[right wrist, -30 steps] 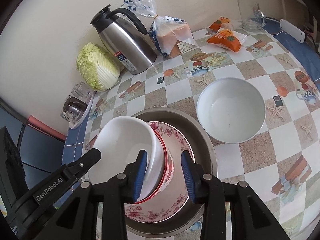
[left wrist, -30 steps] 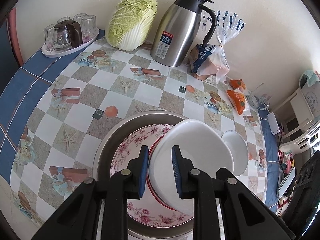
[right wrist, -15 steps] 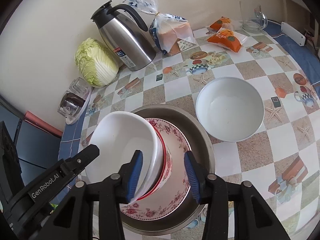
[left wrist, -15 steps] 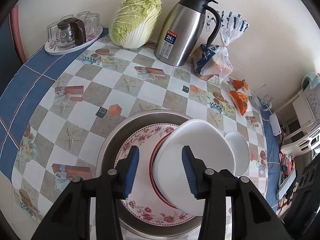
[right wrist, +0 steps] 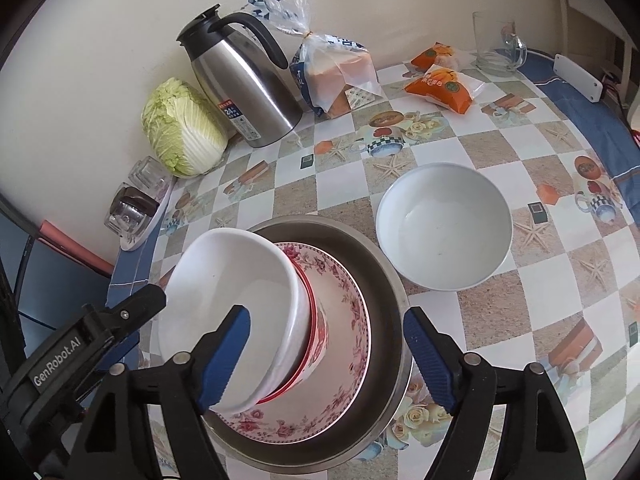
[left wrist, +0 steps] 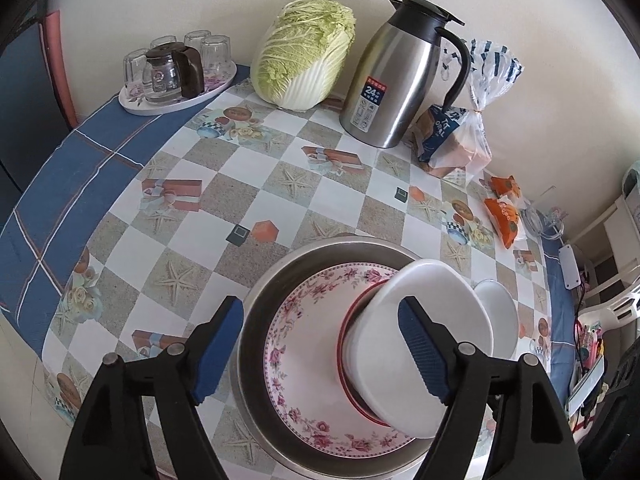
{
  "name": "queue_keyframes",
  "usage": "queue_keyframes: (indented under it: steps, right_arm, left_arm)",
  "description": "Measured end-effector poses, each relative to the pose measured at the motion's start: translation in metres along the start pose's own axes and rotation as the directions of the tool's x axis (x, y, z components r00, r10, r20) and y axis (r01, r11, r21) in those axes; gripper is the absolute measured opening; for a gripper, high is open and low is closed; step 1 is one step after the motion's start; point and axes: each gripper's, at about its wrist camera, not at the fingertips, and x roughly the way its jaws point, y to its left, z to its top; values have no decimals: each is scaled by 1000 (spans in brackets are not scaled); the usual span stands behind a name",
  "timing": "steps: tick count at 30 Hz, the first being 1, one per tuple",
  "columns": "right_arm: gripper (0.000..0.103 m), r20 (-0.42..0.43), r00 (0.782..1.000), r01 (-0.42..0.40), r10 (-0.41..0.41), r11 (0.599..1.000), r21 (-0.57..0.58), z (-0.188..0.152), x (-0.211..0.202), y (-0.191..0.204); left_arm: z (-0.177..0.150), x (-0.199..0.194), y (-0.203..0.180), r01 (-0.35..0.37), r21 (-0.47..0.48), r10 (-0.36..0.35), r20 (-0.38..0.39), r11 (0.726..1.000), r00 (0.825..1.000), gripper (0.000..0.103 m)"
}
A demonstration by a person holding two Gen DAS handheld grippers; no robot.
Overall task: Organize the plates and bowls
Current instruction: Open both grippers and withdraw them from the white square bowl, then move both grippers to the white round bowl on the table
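The steel basin at lower centre looks brushed metal, the flowered plate and white bowl glossy ceramic. The jug, upper right, is satin steel; the tablecloth shows smooth, faintly shiny vinyl.

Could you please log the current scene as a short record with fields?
stack: white bowl nested in red-rimmed bowl, on floral plate, inside steel basin
loose bowl: second white bowl on the table, right of the basin, upright, apart from it
left tongs: open, holding nothing
right tongs: open, holding nothing
background: flask, cabbage, bread bag, glass tray
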Motion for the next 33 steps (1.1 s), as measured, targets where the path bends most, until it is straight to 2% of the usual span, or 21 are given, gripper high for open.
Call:
queue_keyframes:
  steps: [2,3,5,7,12,20,28,33]
  right_arm:
    - [85,4,1000,-5,5,1000,-1,0,-1,-1]
    - [90,6,1000,-5,5,1000,-2,0,-1,-1]
    - [97,14,1000,-5,5,1000,-8,1,-2,-1]
    - [102,23,1000,-7,8,1000,-16,1,-3,1]
    - [103,38,999,3,-2,1000,-30,2,-7,1]
    - [103,41,999,-14,14,1000,-6,8,-16,-12]
    - [103,78,995,54,-62,993,103,24,-35,-67]
    - [103,93,989,100,-115,982,157,31,-46,-103]
  left_arm:
    - [1,0,4,-9,-11,9,3,1000,1000,81]
    - [1,1,6,-15,-16,15,3,1000,1000,82]
    - [2,2,8,-29,-21,29,3,999,1000,91]
    - [2,2,10,-45,-26,46,10,999,999,92]
    - [3,-1,16,-89,-49,91,40,995,995,92]
    - [3,-9,13,-119,-45,122,85,992,989,96]
    - [1,-13,-12,-114,-1,114,126,993,986,96]
    - [0,-18,-35,-77,21,73,157,997,985,96]
